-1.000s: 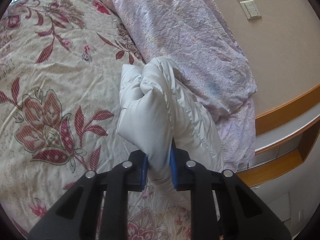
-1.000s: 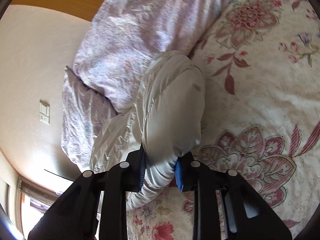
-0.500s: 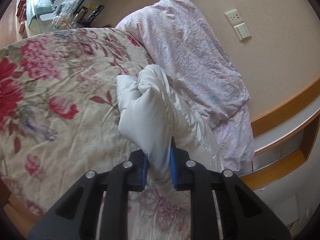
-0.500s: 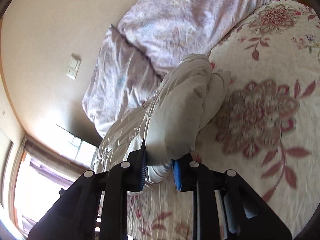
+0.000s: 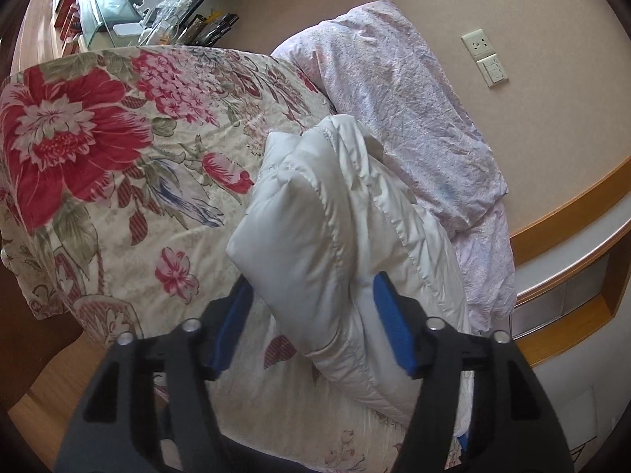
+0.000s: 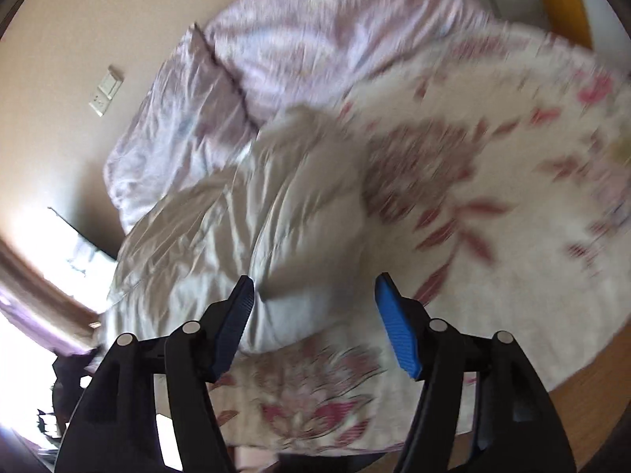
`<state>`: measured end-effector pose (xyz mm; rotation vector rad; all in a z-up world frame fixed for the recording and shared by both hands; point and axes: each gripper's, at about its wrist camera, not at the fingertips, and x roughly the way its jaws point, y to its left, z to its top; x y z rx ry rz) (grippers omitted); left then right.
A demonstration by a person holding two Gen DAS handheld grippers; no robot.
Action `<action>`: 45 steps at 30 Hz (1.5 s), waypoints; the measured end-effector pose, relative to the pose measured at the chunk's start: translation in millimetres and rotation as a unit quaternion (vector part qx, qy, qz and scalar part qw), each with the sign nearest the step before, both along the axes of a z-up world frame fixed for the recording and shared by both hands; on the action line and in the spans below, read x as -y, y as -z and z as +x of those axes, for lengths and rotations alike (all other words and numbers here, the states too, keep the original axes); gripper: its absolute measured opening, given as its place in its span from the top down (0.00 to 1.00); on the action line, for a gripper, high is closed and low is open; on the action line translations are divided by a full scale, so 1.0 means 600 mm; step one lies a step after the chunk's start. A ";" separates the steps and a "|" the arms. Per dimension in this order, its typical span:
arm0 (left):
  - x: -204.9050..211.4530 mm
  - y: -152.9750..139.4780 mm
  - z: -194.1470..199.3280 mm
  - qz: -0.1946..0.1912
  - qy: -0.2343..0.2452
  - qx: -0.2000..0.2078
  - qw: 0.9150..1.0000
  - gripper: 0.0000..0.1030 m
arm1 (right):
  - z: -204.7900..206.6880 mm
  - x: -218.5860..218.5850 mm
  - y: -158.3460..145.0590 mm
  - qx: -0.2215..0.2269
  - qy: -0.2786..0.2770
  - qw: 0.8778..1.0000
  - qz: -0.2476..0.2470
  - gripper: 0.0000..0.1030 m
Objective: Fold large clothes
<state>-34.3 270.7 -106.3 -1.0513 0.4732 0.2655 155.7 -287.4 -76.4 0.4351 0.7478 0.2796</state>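
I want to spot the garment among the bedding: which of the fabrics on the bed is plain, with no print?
The puffy white jacket, lying between the opening left gripper jaws. The bedspread has big red flowers; the pillows have a fine pink print.

A bed under a cream bedspread with red flowers meets a plain beige wall carrying a white socket and switch plate. Crumpled pale pink quilt lies alongside. Bright window glare floods one side.
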 end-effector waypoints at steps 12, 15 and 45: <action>0.006 0.010 0.017 -0.005 0.010 0.007 1.000 0.29 | 0.035 -0.208 -0.074 0.074 -0.142 0.982 -0.103 0.36; 0.007 0.007 0.023 -0.007 0.011 0.013 1.000 0.27 | 0.038 -0.287 -0.075 0.087 -0.176 0.970 -0.145 0.36; -0.010 -0.008 0.076 -0.025 -0.012 0.059 0.998 0.59 | 0.089 -0.402 0.039 0.029 -0.186 0.960 -0.205 0.34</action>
